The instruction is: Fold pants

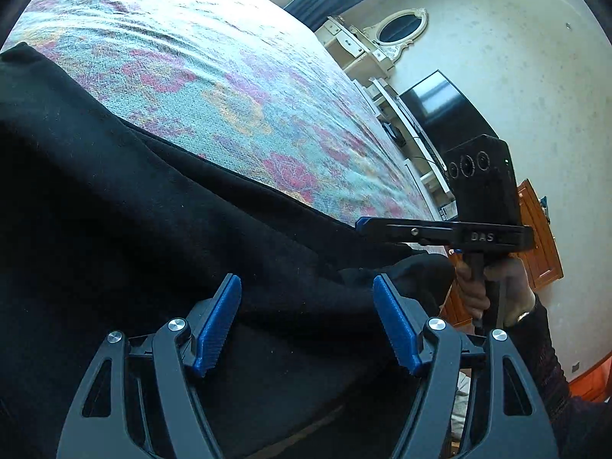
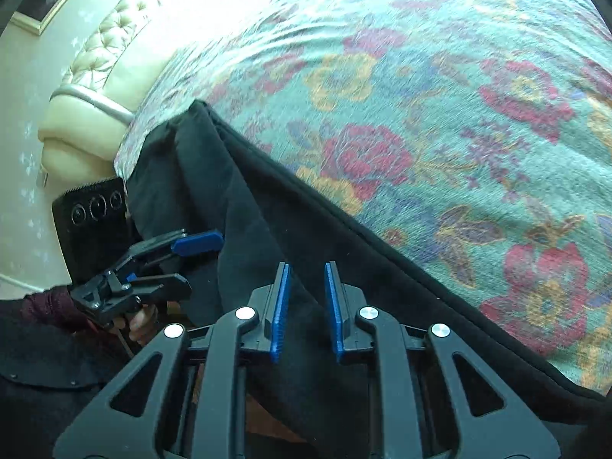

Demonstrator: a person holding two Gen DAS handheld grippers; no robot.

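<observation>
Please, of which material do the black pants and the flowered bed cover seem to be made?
Black pants: probably a soft matte knit or fleece-like cloth, since the surface is dull, slightly fuzzy and drapes in loose folds. Flowered bed cover: seemingly a woven or jacquard textile, as a fine ribbed texture shows within the pattern. Neither fibre can be confirmed.

Both wrist views close over bed (image 1: 229, 88) — facing each other

The raised letters "DAS" are showing on the black body of the right gripper (image 1: 376, 229), just below its camera housing (image 1: 480, 179); nothing else is reading legibly.
</observation>
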